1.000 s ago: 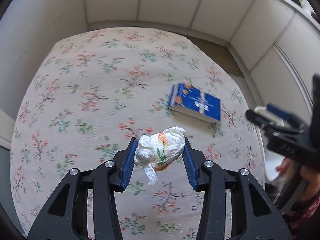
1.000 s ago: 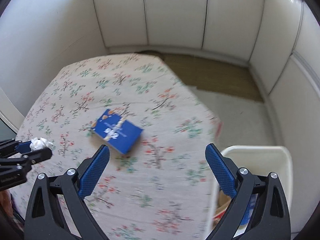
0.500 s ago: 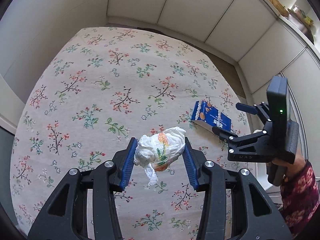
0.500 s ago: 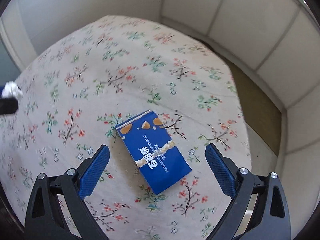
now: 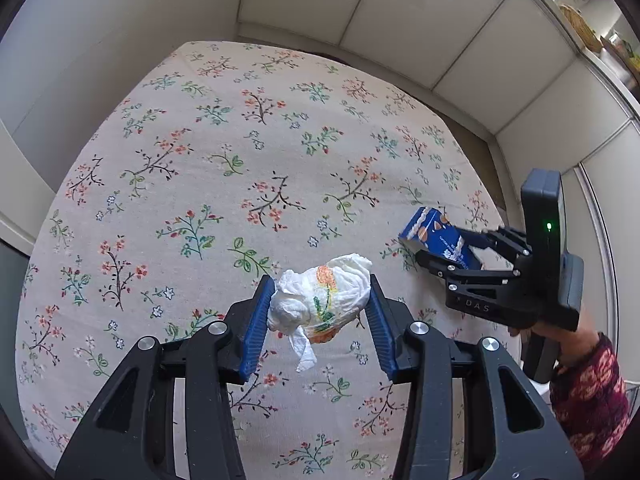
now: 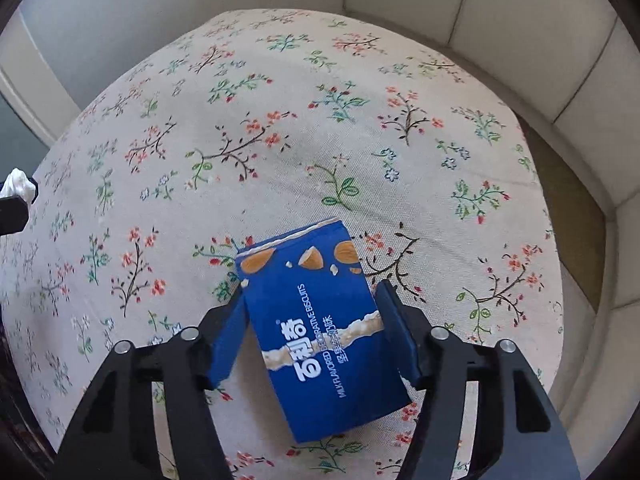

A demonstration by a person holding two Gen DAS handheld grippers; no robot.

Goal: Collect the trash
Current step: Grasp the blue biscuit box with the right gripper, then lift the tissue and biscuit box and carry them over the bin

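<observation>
While L tool [image 5: 320,312] grips napkin [image 5: 320,300], R tool [image 6: 312,320] straddles box [image 6: 320,332]

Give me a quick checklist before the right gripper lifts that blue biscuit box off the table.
1. Biscuit box sits between the right gripper's fingers: ok.
2. Both pads pressing the box sides: cannot tell; they look close or touching.
3. Box lifted clear of the floral tablecloth: cannot tell; its far end looks raised.
4. Left gripper shut on the crumpled napkin: ok.
5. Grippers apart from each other: ok.
6. Bin in view for the drop: not ok, none visible.
</observation>
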